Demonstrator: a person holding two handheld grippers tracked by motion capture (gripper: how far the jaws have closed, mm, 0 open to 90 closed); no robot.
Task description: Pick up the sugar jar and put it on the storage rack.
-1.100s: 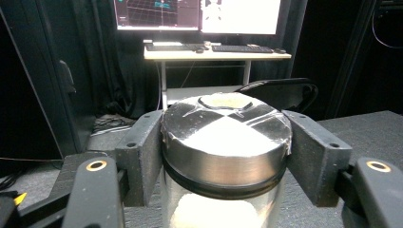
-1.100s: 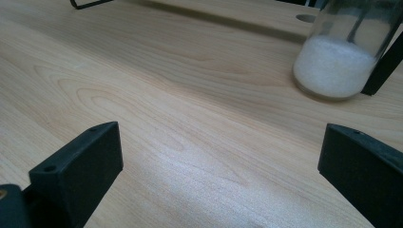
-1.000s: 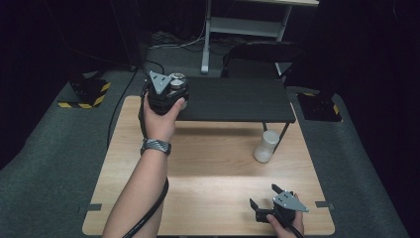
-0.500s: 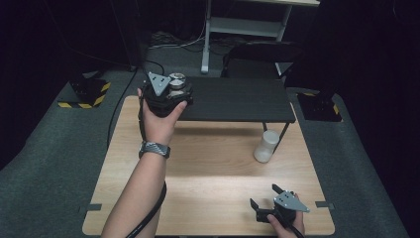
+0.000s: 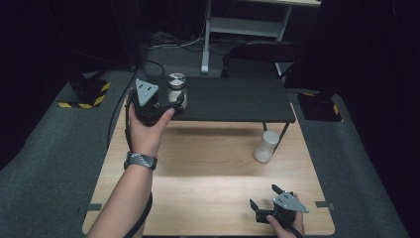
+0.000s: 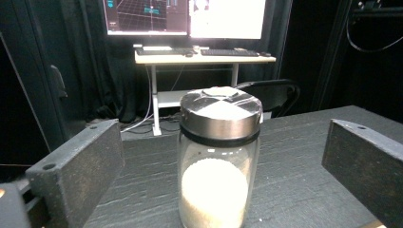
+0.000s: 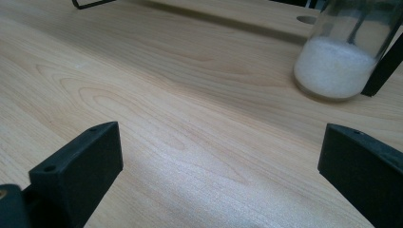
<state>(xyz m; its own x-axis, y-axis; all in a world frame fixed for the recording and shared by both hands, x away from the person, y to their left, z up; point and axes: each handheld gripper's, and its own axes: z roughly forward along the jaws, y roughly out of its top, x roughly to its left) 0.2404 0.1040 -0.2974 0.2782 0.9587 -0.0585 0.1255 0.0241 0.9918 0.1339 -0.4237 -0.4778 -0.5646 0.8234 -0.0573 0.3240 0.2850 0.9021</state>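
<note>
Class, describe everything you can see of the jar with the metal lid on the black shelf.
The jar is clear glass, holding white grains to less than half its height. A shiny metal lid with a dark band beneath closes it. It stands upright on the black shelf, near its left end. The left gripper has its jaws open on either side of the jar, touching neither side.

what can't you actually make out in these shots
- Glass jar with steel lid on the black raised shelf: base cut off by the bottom edge of the left gripper view.
- Clear jar of white grains on the light wooden table: top cut off in the right gripper view.
- Monitor text: too small and glary.
</note>
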